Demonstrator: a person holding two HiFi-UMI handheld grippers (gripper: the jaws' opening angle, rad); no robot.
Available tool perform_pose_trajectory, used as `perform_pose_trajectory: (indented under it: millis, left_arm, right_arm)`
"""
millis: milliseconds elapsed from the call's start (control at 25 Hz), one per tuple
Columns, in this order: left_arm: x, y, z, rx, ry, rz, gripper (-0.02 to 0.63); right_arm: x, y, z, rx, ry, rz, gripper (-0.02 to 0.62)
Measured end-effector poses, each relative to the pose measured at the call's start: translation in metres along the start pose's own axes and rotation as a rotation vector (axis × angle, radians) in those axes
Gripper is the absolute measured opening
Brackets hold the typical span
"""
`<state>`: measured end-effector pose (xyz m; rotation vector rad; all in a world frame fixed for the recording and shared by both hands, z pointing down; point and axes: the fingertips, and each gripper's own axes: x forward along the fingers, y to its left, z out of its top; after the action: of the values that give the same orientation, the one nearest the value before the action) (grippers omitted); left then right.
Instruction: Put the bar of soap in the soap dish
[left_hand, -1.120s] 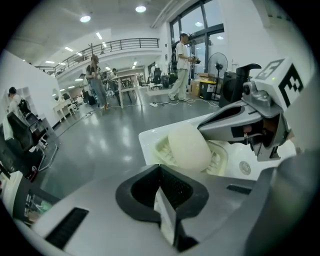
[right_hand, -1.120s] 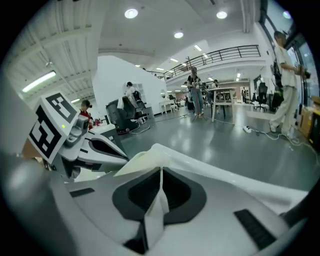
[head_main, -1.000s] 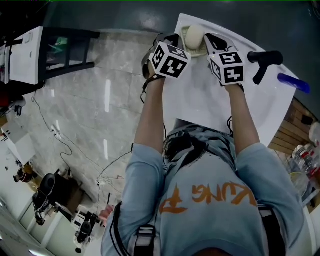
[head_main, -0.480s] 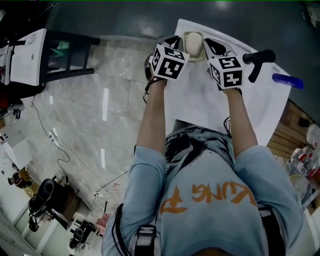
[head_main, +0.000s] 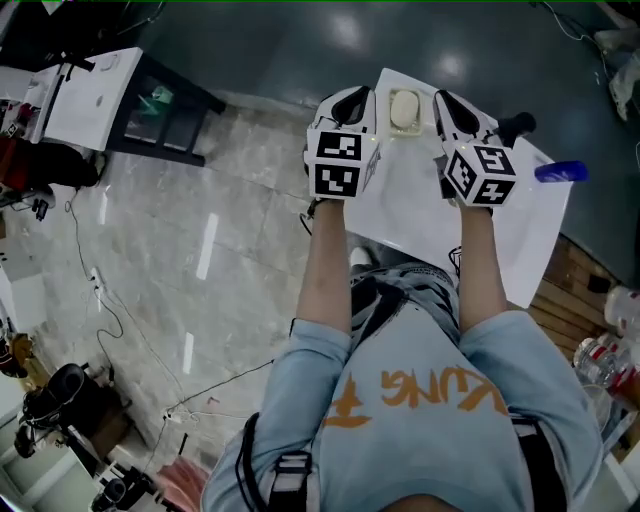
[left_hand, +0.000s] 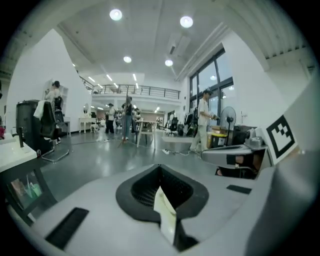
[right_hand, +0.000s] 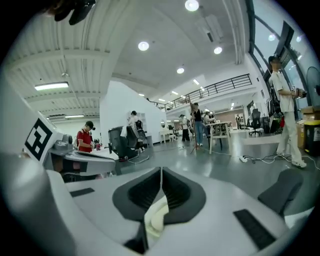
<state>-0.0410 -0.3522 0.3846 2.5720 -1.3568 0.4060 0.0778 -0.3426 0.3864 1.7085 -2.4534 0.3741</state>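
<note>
Bar of soap (head_main: 405, 108) sits in its soap dish (head_main: 392, 128). Nearest me, my left gripper (head_main: 352, 98) and right gripper (head_main: 447, 100) hang by the white washbasin (head_main: 400, 205), jaws pressed together, a pale scrap stuck in each. I judge a careless swing could knock the dish off the basin's far edge. The soap lies between both tips.

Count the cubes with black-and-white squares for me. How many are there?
2. One cube rides on the left gripper, the other on the right gripper, either side of the soap dish. None seems hidden.
</note>
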Motion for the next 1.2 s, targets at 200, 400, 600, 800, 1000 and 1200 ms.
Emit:
perform_pose_trajectory:
  millis: [200,400,600,800,1000,1200]
  left_arm:
    - [-0.069,-0.004,0.036,-0.018,-0.170,0.020,0.020]
    - [-0.117,-0.013,0.058,-0.010,-0.276,0.043,0.020]
    - [-0.147,-0.033,0.071,0.007,-0.373,0.027,0.020]
    - [-0.152,-0.038,0.072,0.040,-0.361,0.044,0.020]
    - [-0.152,-0.049,0.075,0.030,-0.373,0.033,0.020]
    - [-0.149,-0.058,0.069,0.027,-0.363,0.027,0.020]
  right_arm:
    - [-0.045,0.030,0.046,-0.005,-0.130,-0.008,0.034]
    - [-0.086,0.047,0.081,-0.034,-0.228,-0.033,0.034]
    - [-0.115,0.054,0.093,-0.079,-0.275,-0.073,0.035]
    - [-0.128,0.060,0.087,-0.111,-0.252,-0.070,0.035]
    - [-0.142,0.059,0.092,-0.144,-0.251,-0.066,0.035]
    - [-0.151,0.053,0.089,-0.148,-0.249,-0.069,0.035]
